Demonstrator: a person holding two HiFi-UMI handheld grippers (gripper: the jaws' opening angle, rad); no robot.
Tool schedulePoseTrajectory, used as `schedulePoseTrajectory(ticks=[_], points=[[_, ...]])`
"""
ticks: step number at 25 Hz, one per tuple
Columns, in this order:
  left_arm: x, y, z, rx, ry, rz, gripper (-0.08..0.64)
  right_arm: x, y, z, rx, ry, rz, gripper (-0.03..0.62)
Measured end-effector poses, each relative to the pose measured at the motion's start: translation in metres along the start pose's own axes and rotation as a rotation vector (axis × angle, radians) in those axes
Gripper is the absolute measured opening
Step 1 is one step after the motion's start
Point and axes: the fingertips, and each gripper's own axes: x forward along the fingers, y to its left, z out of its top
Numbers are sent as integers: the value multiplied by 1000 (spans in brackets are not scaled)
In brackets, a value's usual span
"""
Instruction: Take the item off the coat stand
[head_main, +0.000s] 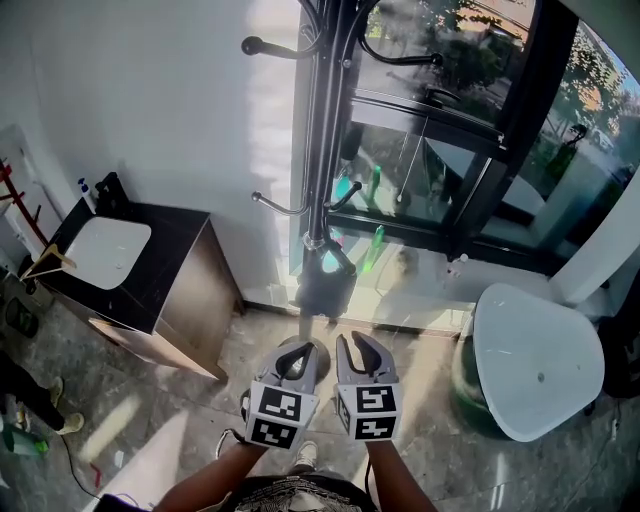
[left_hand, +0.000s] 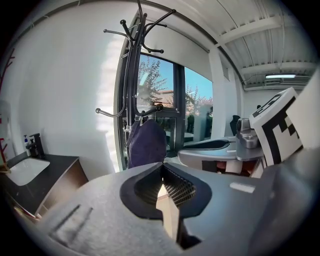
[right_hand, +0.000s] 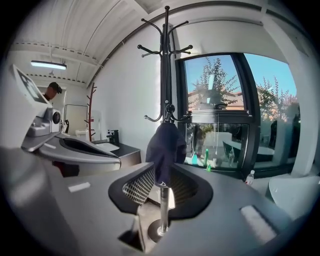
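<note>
In the head view, the black stand (head_main: 325, 120) rose in front of a window (head_main: 430, 180), and the dark item (head_main: 324, 280) hung from a low hook on its pole. Both tools were held side by side below it, pointing toward the stand's foot. The left tool (head_main: 293, 347) sat just left of the pole line and the right tool (head_main: 358, 348) just right of it. A dark cabinet (head_main: 170, 260) with a white sink stood against the wall on the left. A white chair (head_main: 535, 360) stood on the right.

In the left gripper view, the left tool (left_hand: 162, 166) was closed, its jaw tips meeting with nothing between them. The item (left_hand: 146, 142) hung on the stand beyond the tips, apart from them. The right tool's marker cube showed at the right edge.

In the right gripper view, the right tool (right_hand: 163, 170) had its jaws apart. The item (right_hand: 165, 147) hung in line with the gap, its lower end showing between the jaw tips, and neither pad pressed on it. Whether it reached in between the pads could not be told. The pole and its base showed through the gap below. A person (right_hand: 50, 91) stood far back on the left.
</note>
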Motion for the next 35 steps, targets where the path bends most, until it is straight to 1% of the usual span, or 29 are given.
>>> schedulePoseTrajectory(ticks=[7, 10, 14, 18, 21, 24, 25, 27, 29, 35], points=[[17, 11, 2, -8, 5, 47, 3, 32, -13, -1, -17, 6, 43, 101], [23, 18, 2, -16, 7, 69, 3, 47, -17, 0, -29, 5, 64, 127], [31, 27, 6, -18, 9, 92, 3, 68, -22, 2, -42, 9, 90, 145], [40, 35, 7, -25, 12, 110, 3, 88, -20, -2, -45, 25, 126, 149], [45, 41, 5, -30, 24, 123, 3, 99, -20, -1, -50, 21, 136, 149], [50, 45, 4, -37, 29, 131, 3, 107, -20, 3, -63, 14, 145, 139], [51, 47, 4, -40, 29, 133, 3, 109, -19, 3, -69, 14, 147, 124], [53, 49, 5, -42, 29, 137, 3, 111, -19, 7, -87, 5, 143, 66], [55, 50, 5, -41, 30, 139, 3, 110, -18, 13, -105, -12, 139, 41], [56, 47, 9, -42, 22, 131, 3, 104, -15, 9, -111, -16, 160, 25]])
